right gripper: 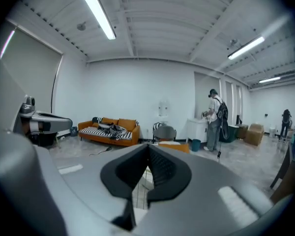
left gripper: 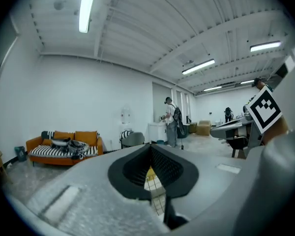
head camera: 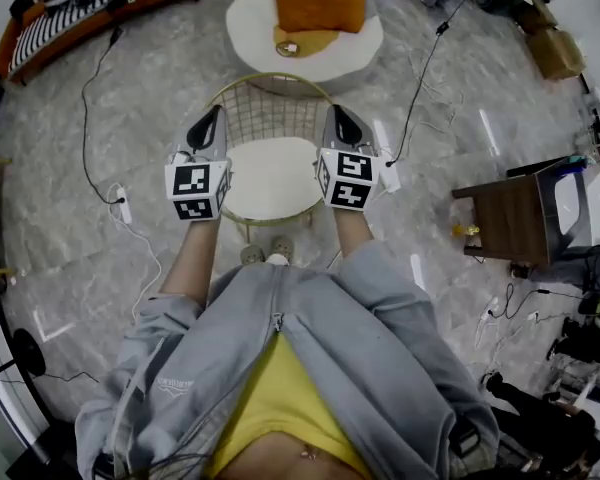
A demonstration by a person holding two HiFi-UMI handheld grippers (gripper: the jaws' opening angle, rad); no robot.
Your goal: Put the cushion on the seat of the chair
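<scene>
The orange cushion [head camera: 320,3] lies on a round white pouf [head camera: 365,48] at the top of the head view, beyond the chair. The chair [head camera: 272,176] has a gold wire back and a bare white seat, and it stands right in front of the person. My left gripper [head camera: 216,113] hangs over the chair's left rim and my right gripper [head camera: 338,113] over its right rim. Both are shut and hold nothing. In the left gripper view the shut jaws [left gripper: 150,147] point almost level into the room, with the chair's wire grid [left gripper: 156,191] showing below them. The right gripper [right gripper: 147,147] looks the same way.
An orange sofa [head camera: 90,8] with a striped throw stands at the far left. A dark wooden desk [head camera: 505,218] is to the right. Cables and a power strip [head camera: 123,208] lie on the marble floor. A person [right gripper: 214,119] with a backpack stands far across the room.
</scene>
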